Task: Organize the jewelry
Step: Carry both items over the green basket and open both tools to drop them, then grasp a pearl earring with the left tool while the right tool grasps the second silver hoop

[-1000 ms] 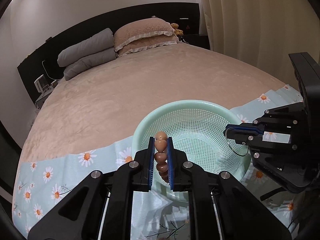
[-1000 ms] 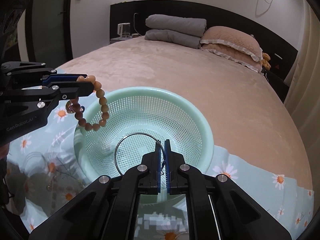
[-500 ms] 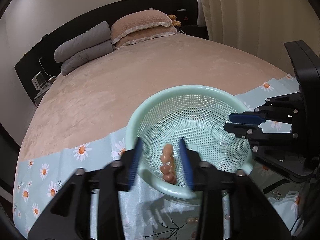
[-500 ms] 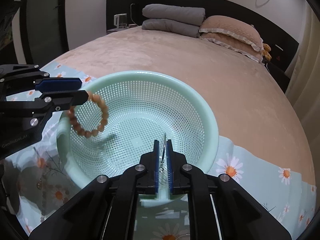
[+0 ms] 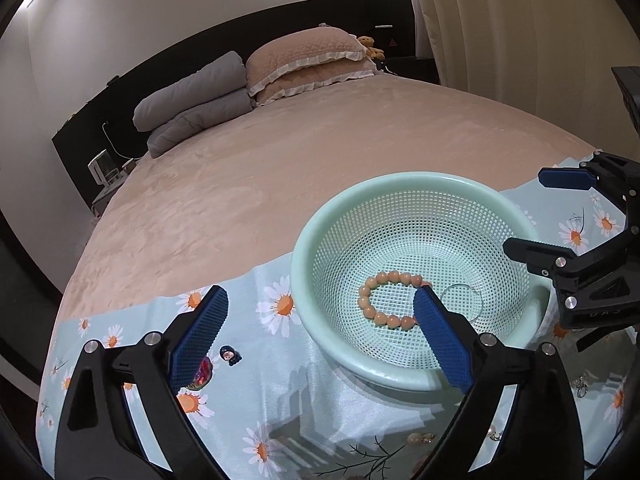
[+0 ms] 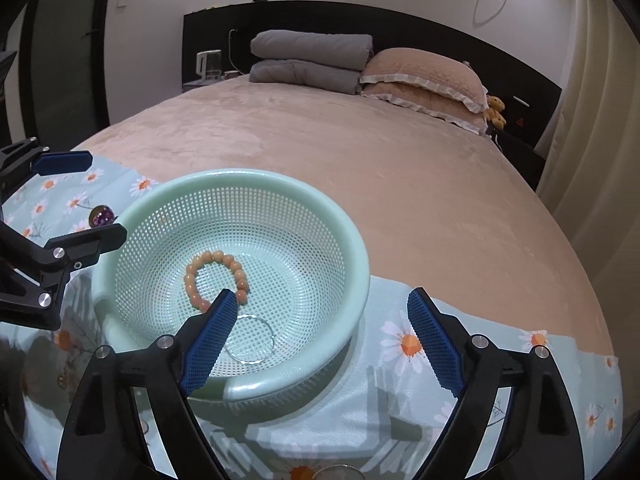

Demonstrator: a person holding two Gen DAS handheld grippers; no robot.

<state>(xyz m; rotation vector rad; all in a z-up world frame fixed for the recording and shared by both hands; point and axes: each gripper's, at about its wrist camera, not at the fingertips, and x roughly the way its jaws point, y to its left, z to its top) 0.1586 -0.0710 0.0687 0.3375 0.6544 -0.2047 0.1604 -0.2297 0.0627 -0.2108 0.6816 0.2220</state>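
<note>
Mint basket [image 5: 308, 240] holds bead bracelet [image 5: 370, 304] and wire hoop [image 6: 250, 340]; both tongs [image 5: 320, 340] [image 6: 320, 340] gape empty.

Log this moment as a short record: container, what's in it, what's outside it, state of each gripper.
container: mint mesh basket on the daisy-print cloth
inside: orange bead bracelet; thin wire hoop beside it
outside: purple glittery piece and small doll charm on the cloth
left gripper: open, empty
right gripper: open, empty

Embossed marks on basket [image 6: 296, 374] rim, unreadable; no legible text.
</note>
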